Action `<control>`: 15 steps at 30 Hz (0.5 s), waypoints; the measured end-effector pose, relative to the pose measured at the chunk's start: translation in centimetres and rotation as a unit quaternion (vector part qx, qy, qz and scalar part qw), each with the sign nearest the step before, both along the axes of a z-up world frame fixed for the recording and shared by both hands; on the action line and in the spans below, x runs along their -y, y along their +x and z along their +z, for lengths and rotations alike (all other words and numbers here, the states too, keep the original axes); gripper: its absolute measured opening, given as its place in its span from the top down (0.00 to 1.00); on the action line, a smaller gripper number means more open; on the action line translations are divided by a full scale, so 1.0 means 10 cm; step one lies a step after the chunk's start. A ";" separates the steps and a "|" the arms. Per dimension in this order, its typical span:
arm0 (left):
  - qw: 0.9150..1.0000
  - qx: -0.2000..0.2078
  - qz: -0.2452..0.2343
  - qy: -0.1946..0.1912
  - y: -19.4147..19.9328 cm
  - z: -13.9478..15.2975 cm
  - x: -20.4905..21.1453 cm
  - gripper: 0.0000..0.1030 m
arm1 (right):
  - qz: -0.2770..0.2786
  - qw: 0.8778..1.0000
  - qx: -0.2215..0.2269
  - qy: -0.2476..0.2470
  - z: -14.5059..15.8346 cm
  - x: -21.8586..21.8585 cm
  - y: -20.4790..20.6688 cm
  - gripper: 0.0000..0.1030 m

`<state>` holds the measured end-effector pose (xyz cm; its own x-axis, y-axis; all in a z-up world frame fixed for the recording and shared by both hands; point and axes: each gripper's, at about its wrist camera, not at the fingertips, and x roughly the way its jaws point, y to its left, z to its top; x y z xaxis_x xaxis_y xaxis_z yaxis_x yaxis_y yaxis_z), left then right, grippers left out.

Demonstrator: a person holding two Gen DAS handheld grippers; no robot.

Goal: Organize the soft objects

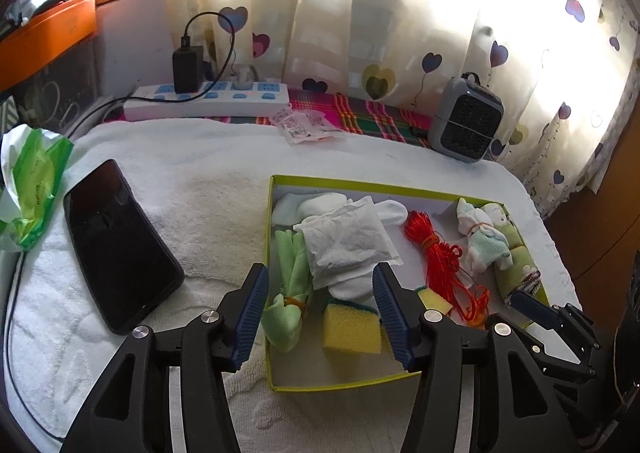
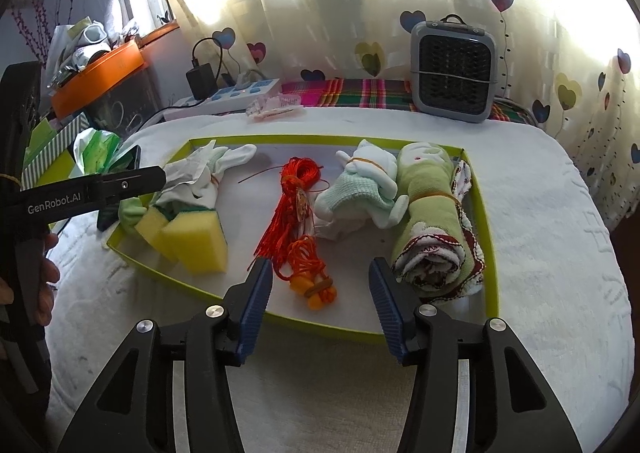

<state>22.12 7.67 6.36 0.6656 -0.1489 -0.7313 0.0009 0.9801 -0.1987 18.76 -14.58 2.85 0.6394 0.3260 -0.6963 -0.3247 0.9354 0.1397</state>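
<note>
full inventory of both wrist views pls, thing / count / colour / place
tray: 1, lime rim, on white towel
sponges: 2, yellow, tray left
sock bundles: 3, white and pale green, in tray
cord: 1 bundle, red-orange, tray middle
rolled towel: 1, green, tray right
sachet: 1, white, on left bundles
phone: 1, black, left of tray
wipes pack: 1, green, far left
power strip: 1, white, back
fan: 1, grey, back right
left gripper: jaws open, empty
right gripper: jaws open, empty
</note>
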 end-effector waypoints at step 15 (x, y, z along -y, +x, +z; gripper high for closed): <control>0.999 0.015 0.006 0.030 -0.58 0.08 0.15 0.47 | -0.013 1.000 0.012 0.006 0.07 0.06 -0.30 0.44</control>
<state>16.28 6.18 7.16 0.6885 -0.0968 -0.7187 -0.0061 0.9902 -0.1393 15.77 -15.18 3.55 0.6639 0.3177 -0.6770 -0.3036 0.9418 0.1442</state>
